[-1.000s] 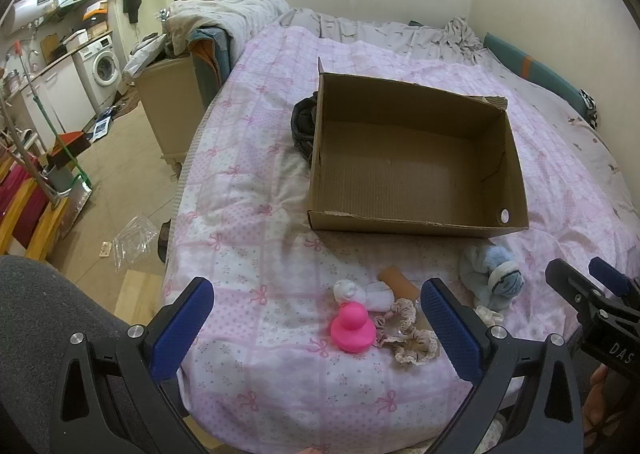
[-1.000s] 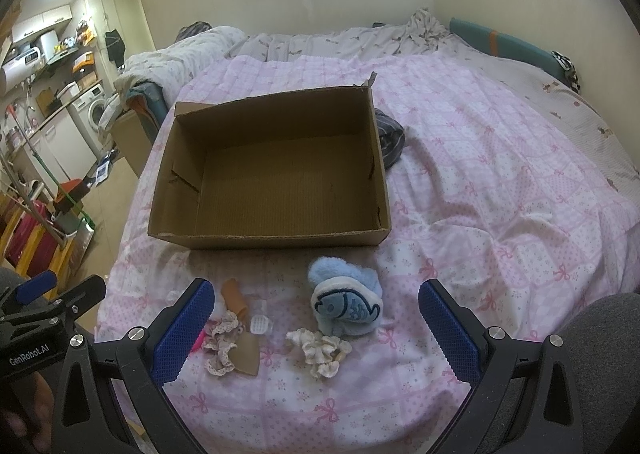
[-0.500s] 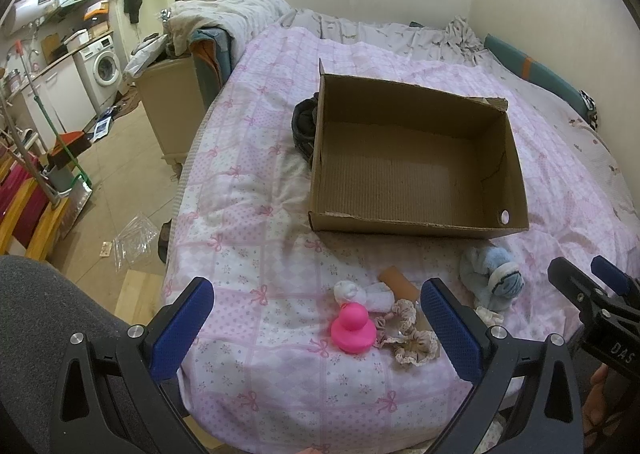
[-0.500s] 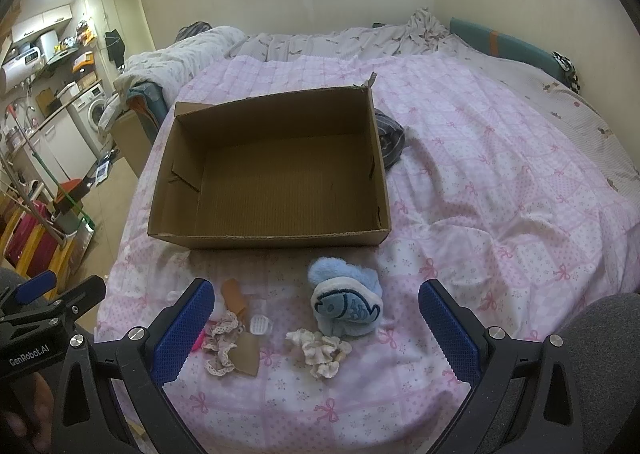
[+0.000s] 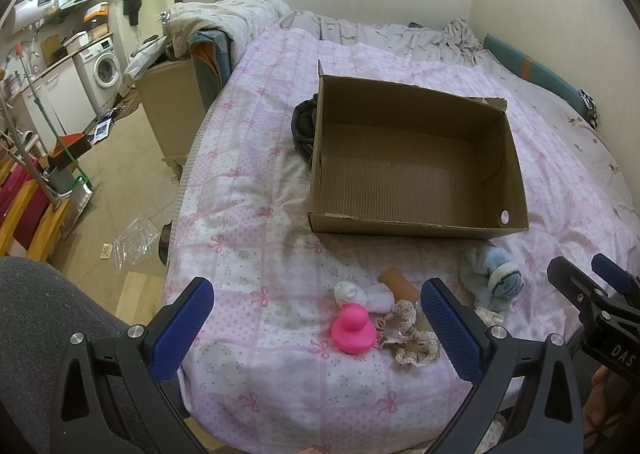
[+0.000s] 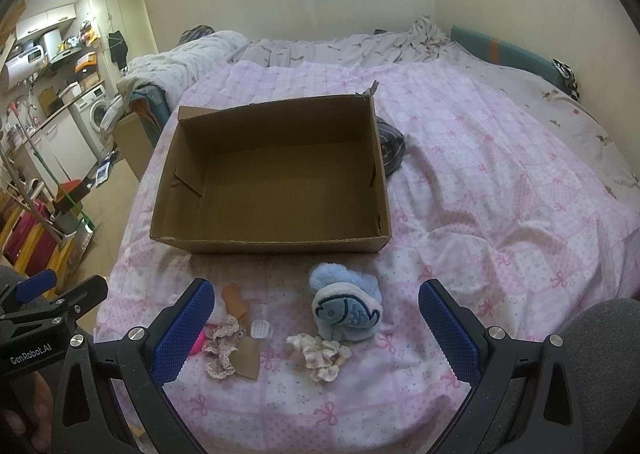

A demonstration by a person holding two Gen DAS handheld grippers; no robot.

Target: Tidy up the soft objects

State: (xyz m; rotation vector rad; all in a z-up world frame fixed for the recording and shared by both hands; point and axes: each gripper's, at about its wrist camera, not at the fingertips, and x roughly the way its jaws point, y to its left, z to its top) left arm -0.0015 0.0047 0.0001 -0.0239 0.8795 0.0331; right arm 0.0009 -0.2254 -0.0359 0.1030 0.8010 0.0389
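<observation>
An open, empty cardboard box [image 5: 416,162] [image 6: 276,178] sits on the pink quilt. In front of it lie a pink rubber duck [image 5: 354,328], a white sock [image 5: 360,294], a beige frilly scrunchie [image 5: 408,338] [image 6: 222,344], a brown tube [image 5: 398,281] [image 6: 236,300], a blue fish plush [image 5: 490,280] [image 6: 346,308] and a cream scrunchie [image 6: 320,352]. My left gripper [image 5: 318,328] is open and empty, just short of the duck. My right gripper [image 6: 312,330] is open and empty, framing the plush and cream scrunchie.
A dark bundled garment [image 5: 303,126] [image 6: 390,144] lies against the box's far side. The bed's left edge drops to a tiled floor with a cabinet [image 5: 172,110] and clutter. A wall runs along the right side of the bed.
</observation>
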